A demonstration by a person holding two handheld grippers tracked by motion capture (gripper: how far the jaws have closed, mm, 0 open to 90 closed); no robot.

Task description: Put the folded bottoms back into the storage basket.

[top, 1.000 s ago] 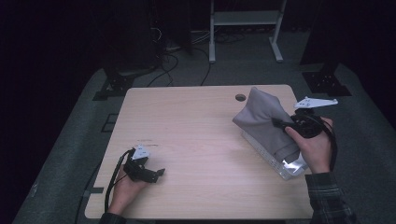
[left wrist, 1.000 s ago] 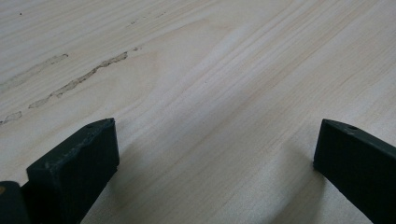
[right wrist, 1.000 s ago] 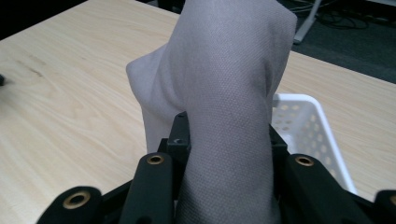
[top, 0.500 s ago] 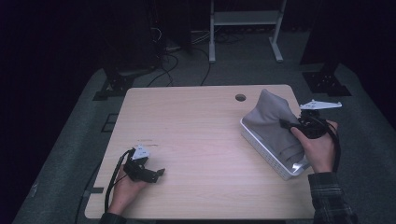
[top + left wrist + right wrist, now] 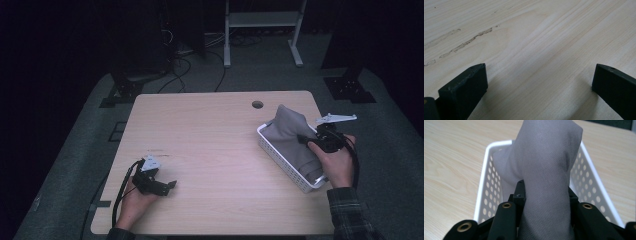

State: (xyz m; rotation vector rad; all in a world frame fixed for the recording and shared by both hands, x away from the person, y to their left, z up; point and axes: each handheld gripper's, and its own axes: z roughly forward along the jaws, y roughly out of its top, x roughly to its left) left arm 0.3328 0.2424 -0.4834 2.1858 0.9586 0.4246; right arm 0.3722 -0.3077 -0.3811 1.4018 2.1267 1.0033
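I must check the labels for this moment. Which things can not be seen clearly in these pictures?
- Basket floor: covered by the grey cloth in the high view and the right gripper view.
- Right gripper pads: buried in cloth folds.
- Left gripper body: cut off by the bottom edge of its own view.
- Cloth's full shape: bunched.

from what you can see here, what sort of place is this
Probably a lab or studio set up for recording: a lone light wooden table on grey carpet, dark surroundings, loose cables on the floor, and a white metal stand behind it.
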